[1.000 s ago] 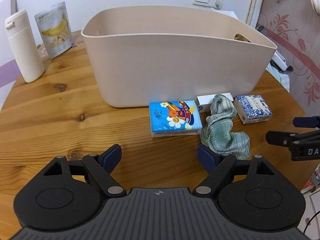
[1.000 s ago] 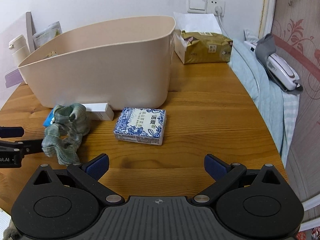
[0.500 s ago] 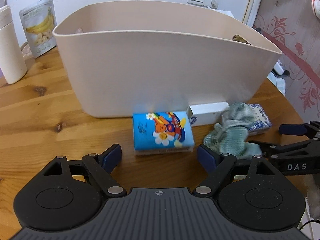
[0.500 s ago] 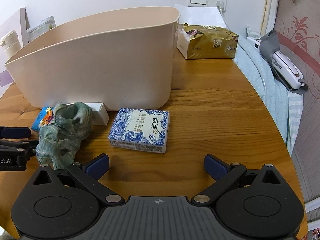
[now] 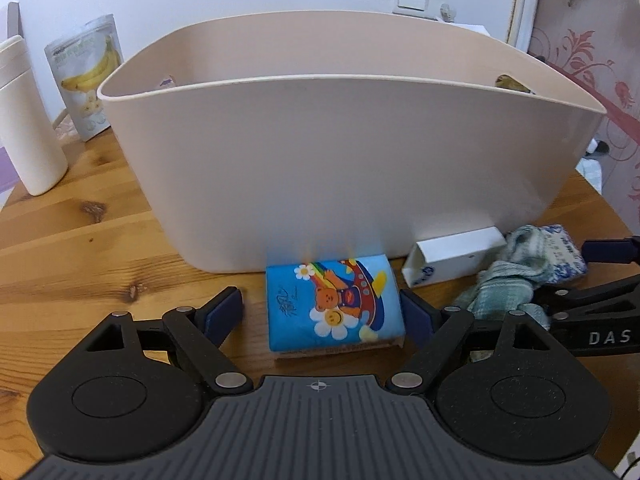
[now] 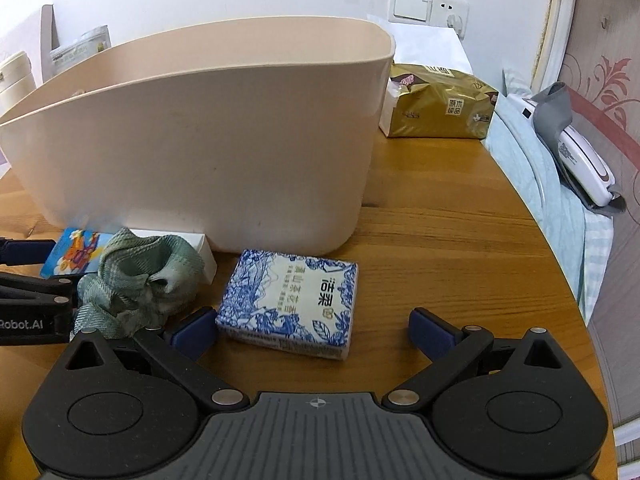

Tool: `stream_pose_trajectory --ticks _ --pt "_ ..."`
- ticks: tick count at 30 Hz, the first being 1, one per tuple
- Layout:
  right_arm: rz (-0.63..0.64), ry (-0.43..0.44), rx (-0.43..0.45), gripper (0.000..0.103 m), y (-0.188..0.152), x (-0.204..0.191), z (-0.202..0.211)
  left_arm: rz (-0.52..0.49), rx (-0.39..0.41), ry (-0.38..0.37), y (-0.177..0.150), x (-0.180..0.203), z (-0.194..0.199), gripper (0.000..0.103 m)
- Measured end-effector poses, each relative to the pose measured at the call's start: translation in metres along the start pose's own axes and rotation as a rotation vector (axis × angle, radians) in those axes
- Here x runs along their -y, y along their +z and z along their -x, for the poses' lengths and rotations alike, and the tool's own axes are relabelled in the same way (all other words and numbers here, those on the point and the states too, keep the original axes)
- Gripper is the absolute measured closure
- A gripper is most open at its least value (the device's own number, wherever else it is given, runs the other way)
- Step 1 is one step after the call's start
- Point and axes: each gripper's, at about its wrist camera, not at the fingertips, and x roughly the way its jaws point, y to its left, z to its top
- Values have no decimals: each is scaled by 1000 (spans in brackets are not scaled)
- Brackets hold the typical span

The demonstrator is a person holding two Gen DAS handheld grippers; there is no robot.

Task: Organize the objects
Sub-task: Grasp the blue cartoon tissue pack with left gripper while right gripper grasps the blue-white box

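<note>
Wooden table [image 5: 80,256] carries a beige bin [image 5: 344,160] with loose items along its near wall. Cartoon tissue pack [image 5: 334,304] lies flat, touching the bin's base, between the spread pads of the left gripper [image 5: 322,312]. Blue-white pack [image 6: 290,304] lies just beside the bin, partly inside the spread right gripper [image 6: 314,330]. Judgement: each gripper should centre on its pack, close across the short sides, then lift clear of the rim. Green cloth [image 6: 140,280] touches the right gripper's left pad and may snag. Only the right view shows the gold pack [image 6: 440,108]; only the left shows the banana pouch [image 5: 86,80].
</note>
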Motion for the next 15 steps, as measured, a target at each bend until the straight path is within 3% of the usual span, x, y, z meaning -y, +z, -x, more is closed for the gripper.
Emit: stream_pose_trajectory --ticks 4,8,15 --pt "0 -6 3 3 1 0 -1 -8 9 0 -3 -4 2 22" --pt "-5 2 11 11 1 0 -1 -4 22 6 -3 -7 4 36" --pt "9 9 26 41 2 -5 4 -9 15 -6 -5 -12 8 38"
